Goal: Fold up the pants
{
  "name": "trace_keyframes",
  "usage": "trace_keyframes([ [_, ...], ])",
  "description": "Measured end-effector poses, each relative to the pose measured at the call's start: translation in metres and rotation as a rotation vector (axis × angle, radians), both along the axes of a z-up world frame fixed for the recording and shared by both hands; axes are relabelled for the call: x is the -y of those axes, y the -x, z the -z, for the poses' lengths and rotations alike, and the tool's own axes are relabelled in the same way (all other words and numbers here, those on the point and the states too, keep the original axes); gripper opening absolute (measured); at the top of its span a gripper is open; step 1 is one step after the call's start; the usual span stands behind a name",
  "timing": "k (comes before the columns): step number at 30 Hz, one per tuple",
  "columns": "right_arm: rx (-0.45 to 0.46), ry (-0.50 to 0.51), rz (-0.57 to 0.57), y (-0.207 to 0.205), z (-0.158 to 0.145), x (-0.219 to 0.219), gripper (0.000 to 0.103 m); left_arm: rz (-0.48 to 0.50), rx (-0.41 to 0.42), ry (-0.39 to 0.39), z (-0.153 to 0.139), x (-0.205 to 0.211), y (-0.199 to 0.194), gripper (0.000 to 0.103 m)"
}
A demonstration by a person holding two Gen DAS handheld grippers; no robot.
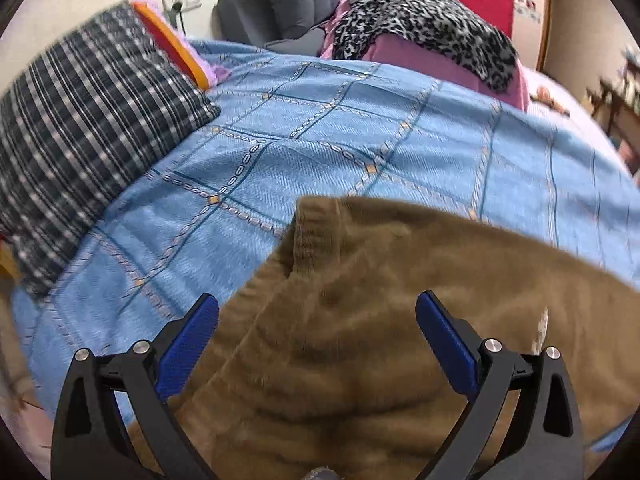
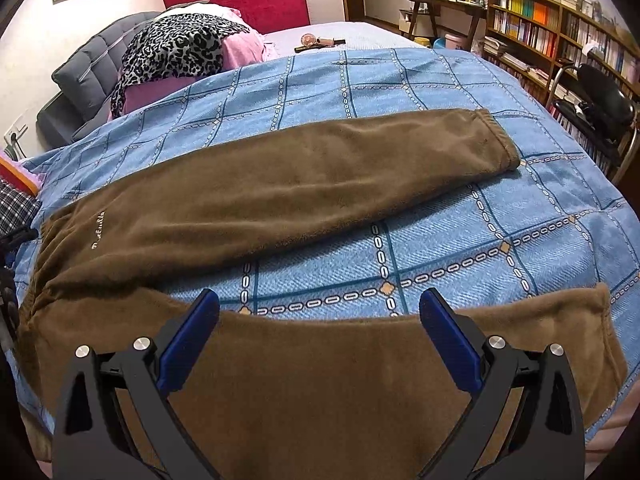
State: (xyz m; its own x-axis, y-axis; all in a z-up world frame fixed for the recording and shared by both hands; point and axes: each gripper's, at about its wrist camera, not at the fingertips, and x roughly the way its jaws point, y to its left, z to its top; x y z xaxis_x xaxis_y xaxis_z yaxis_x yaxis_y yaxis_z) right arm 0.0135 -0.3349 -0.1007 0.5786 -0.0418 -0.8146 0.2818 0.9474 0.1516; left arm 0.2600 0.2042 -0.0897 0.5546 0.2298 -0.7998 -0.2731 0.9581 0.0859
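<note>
Blue blanket [image 2: 460, 240] covers your bed, bookshelves [image 2: 560, 28] at two o'clock; brown pants [image 2: 300, 184] lie spread; your left gripper [image 1: 318, 312] and right gripper [image 2: 320, 308] gape wide, holding nothing.

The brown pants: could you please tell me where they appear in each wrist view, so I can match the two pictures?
Left wrist view: the brown pants fill the lower centre and right, under the open left gripper.
Right wrist view: they spread across the middle and bottom, one leg running to the upper right, the other under the open right gripper.
Shared landmark: the leopard-print cloth beyond the blue blanket.
</note>
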Motion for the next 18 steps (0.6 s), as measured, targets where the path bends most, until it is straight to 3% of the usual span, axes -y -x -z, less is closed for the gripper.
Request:
trace_keyframes([
  [6,-0.033,-0.005,-0.021,-0.011,0.013,-0.007,0.101,-0.054,-0.006,0.042,0.016,-0.032,-0.044,0.098],
  [13,-0.052,-0.005,-0.018,-0.019,0.021,-0.006,0.101,-0.038,-0.078,0.065,0.04,-0.041,-0.083,0.097],
  [15,-0.056,-0.003,-0.017,-0.021,0.022,-0.005,0.101,-0.033,-0.087,0.09,0.043,-0.041,-0.089,0.085],
  [18,-0.059,-0.002,-0.017,-0.025,0.024,-0.005,0.101,-0.017,-0.098,0.147,0.043,-0.041,-0.095,0.055],
])
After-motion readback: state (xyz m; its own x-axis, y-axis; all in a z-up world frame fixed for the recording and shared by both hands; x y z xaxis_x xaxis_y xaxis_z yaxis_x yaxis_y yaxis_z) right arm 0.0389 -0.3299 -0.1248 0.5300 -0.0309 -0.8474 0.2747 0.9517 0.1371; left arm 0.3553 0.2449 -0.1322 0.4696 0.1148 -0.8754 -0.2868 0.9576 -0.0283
